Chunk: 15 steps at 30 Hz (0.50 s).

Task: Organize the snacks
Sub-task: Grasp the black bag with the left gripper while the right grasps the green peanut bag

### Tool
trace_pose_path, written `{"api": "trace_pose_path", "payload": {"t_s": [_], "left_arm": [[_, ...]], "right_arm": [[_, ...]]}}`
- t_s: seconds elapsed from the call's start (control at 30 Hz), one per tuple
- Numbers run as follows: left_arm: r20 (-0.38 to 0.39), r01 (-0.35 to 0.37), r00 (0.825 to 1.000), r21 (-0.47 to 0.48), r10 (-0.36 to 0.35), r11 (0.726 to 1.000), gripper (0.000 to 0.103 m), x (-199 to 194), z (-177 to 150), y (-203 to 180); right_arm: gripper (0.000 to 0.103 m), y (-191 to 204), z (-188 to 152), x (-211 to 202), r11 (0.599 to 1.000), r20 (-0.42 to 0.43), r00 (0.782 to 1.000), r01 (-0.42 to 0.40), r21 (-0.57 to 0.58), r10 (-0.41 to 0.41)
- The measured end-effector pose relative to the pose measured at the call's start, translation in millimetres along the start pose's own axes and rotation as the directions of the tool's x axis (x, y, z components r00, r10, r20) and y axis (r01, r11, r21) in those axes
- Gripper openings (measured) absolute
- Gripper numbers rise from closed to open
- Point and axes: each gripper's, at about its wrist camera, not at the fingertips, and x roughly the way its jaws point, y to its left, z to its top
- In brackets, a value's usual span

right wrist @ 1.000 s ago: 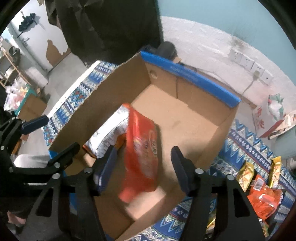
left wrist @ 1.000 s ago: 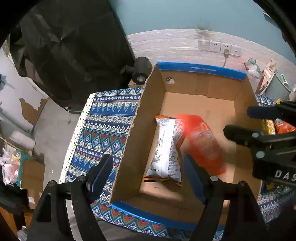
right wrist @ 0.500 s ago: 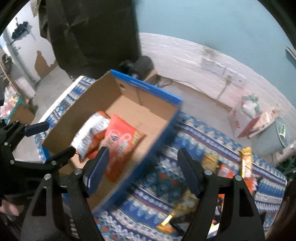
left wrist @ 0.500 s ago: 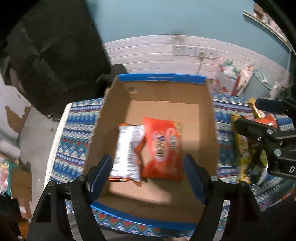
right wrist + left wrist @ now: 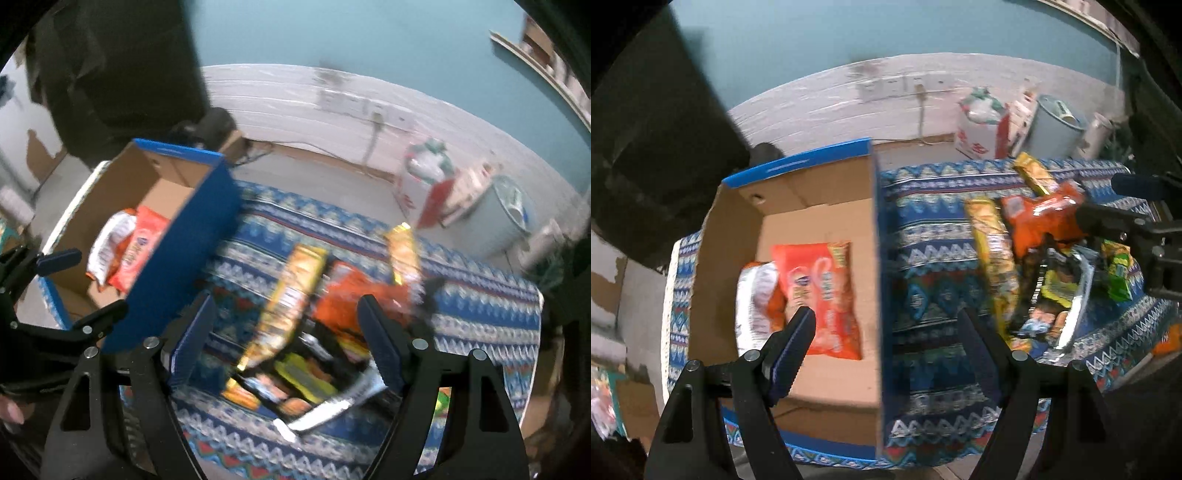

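Observation:
A cardboard box with a blue rim (image 5: 873, 266) (image 5: 199, 206) stands on a patterned cloth and holds a red snack bag (image 5: 820, 288) (image 5: 138, 251) and a white snack bag (image 5: 753, 299) (image 5: 107, 243). A pile of loose snacks lies to its right: a long yellow pack (image 5: 991, 251) (image 5: 291, 295), an orange bag (image 5: 1041, 221) (image 5: 351, 302) and several others. My left gripper (image 5: 886, 328) is open and empty over the box's right wall. My right gripper (image 5: 286, 325) is open and empty above the pile; it also shows in the left wrist view (image 5: 1137, 221).
The patterned cloth (image 5: 923, 258) (image 5: 480, 310) covers the table. Beyond it are a white-boarded wall with sockets (image 5: 905, 85), a white bag (image 5: 979, 122) and a pale bin (image 5: 1056, 129) (image 5: 506, 214). Dark fabric (image 5: 646, 129) hangs at the left.
The red bag left my right gripper and now lies in the box beside the white bag. Both grippers have swung right, the right one from over the box to over the snack pile.

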Motion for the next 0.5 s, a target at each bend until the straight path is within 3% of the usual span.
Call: {"api": "trace_pose_path", "payload": {"t_s": [0.27, 0.5], "left_arm": [[-0.001, 0.017, 1.000, 0.083, -0.017, 0.996, 0.080, 2.0, 7.4, -49.0], [-0.058, 0.062, 0.997, 0.139, -0.054, 0.988, 0.081, 17.7, 7.0, -91.5]], "right_arm": [[0.079, -52.8, -31.6, -12.4, 0.995, -0.022, 0.998, 0.053, 0.085, -0.051], [0.079, -92.8, -55.7, -14.1, 0.984, -0.056, 0.995, 0.085, 0.153, -0.078]]}}
